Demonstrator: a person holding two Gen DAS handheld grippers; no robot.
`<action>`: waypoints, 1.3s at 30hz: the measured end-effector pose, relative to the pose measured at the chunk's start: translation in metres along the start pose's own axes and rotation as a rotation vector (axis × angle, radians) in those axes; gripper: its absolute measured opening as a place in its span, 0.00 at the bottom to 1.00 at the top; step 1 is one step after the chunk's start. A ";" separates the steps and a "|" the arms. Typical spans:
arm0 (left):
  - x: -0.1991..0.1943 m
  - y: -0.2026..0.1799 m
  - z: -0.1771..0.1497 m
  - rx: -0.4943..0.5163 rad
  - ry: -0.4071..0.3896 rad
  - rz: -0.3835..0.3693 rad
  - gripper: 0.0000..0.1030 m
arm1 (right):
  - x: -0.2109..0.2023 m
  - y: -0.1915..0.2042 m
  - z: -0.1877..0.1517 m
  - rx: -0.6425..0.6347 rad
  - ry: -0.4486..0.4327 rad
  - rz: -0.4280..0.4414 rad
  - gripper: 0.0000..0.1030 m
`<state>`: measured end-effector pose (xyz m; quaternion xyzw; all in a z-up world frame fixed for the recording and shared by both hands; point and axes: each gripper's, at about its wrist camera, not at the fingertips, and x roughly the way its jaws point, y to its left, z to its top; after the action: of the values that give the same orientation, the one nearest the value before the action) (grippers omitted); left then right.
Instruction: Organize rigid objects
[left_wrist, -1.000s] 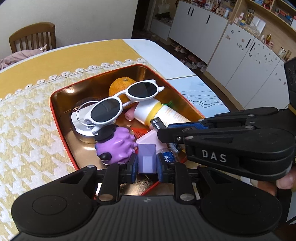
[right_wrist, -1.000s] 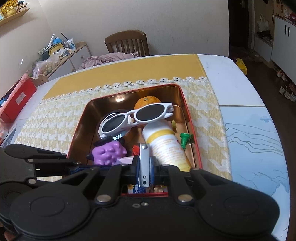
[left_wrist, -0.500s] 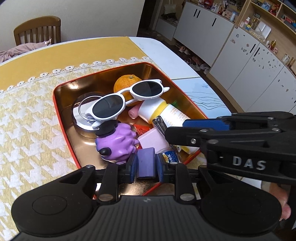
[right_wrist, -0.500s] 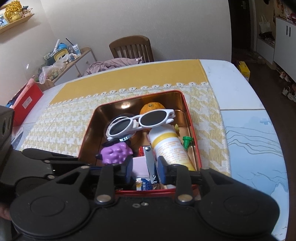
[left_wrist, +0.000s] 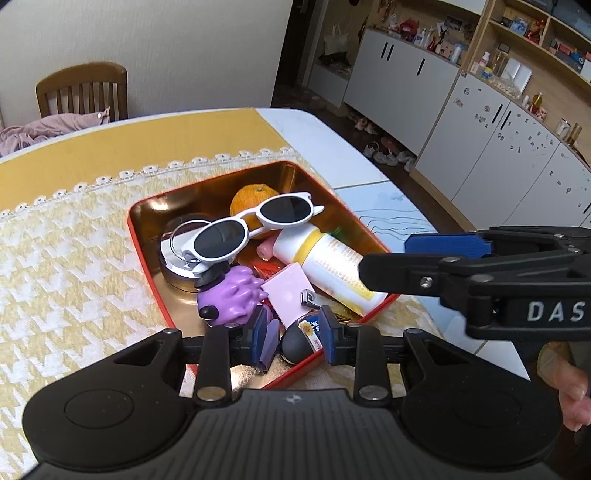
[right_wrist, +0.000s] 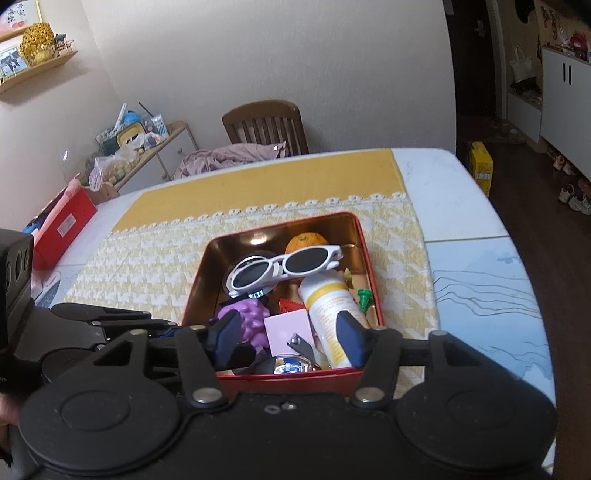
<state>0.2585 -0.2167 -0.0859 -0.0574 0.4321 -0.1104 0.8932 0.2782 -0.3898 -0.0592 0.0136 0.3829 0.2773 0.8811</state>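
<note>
While both jaws had just been opening, the left gripper (left_wrist: 293, 334) stood only a little parted over the near corner of the tin (left_wrist: 136, 236); a small purple block (left_wrist: 269, 341) leaned against its left pad, and I cannot tell whether it was pinched. The right gripper (right_wrist: 288, 332) gaped about half wide, its pads clear of the nail clipper (right_wrist: 301, 345) lying loose below them.

From the left wrist view, the tin sat on a yellow-and-white cloth (left_wrist: 74, 266). Inside it, a purple toy (left_wrist: 231, 295) lay at about 11 o'clock from the left gripper, a pink block (left_wrist: 290, 290) at 12, and a white and yellow tube (left_wrist: 332, 267) at 1. White sunglasses (left_wrist: 255, 229) rested across an orange (left_wrist: 253, 195) and a round lidded jar (left_wrist: 177, 254) at the far side.

Only the left view showed the right gripper from the side, entering at 3 o'clock, with fingers of a hand (left_wrist: 570, 380) behind it. Only the right view showed a green plastic piece (right_wrist: 364, 297) by the tube, a red box (right_wrist: 64, 229) at 10 o'clock, and the chair (right_wrist: 266, 125) at 12.

A second earlier the purple block had been squarely clamped and the clipper gripped upright in the right jaws; both grippers had since risen and pulled back.
</note>
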 end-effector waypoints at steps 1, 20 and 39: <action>-0.003 0.000 0.000 0.001 -0.005 -0.003 0.28 | -0.003 0.001 0.000 -0.002 -0.007 0.000 0.58; -0.082 0.019 -0.021 0.019 -0.148 -0.010 0.69 | -0.063 0.037 -0.025 0.007 -0.151 -0.054 0.92; -0.130 0.032 -0.043 0.045 -0.197 -0.025 1.00 | -0.094 0.082 -0.054 0.026 -0.261 -0.115 1.00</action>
<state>0.1517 -0.1536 -0.0202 -0.0533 0.3390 -0.1249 0.9309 0.1501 -0.3771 -0.0152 0.0390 0.2688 0.2171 0.9376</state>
